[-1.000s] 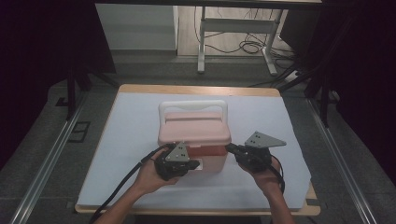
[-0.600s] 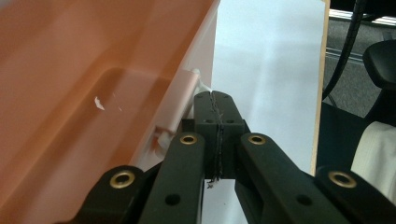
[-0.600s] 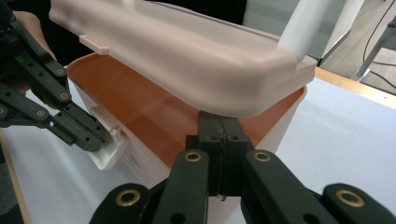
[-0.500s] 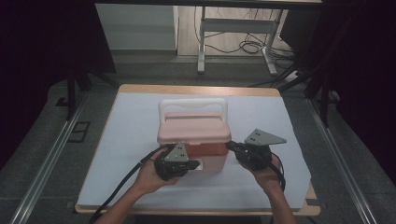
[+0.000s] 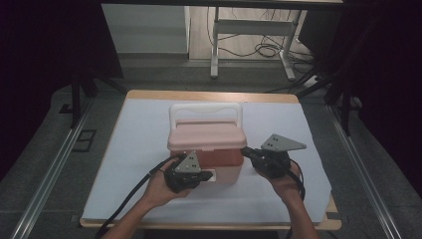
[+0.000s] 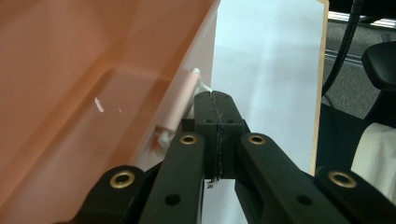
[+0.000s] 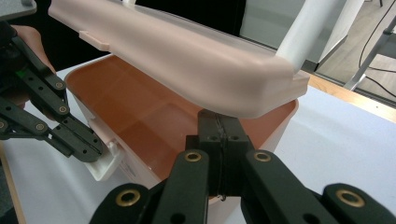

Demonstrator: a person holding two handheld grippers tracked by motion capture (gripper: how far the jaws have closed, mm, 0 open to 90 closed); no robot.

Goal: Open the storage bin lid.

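White-covered wooden table (image 5: pixel 139 149); pink plastic cooler box with white handle (image 5: pixel 206 142) sits mid-table, its pale lid (image 7: pixel 187 56) raised off the body. Left gripper (image 5: pixel 201 175) at the box's near front latch (image 6: pixel 180 105), jaws fully closed, holding nothing. Right gripper (image 7: pixel 218 122) under the lid's right edge, jaws closed, empty.

A pink cooler box (image 5: pixel 205 149) stands upright near the middle of the white-covered counter (image 5: pixel 139 134). Its paler pink lid (image 7: pixel 187 56) is lifted off the rim at the right end, tilted, leaving a gap that shows the darker orange-pink inside (image 7: pixel 149 121). A white handle (image 5: pixel 205 110) stands up over the lid's far side. A small white latch (image 7: pixel 105 163) hangs open on the near wall.
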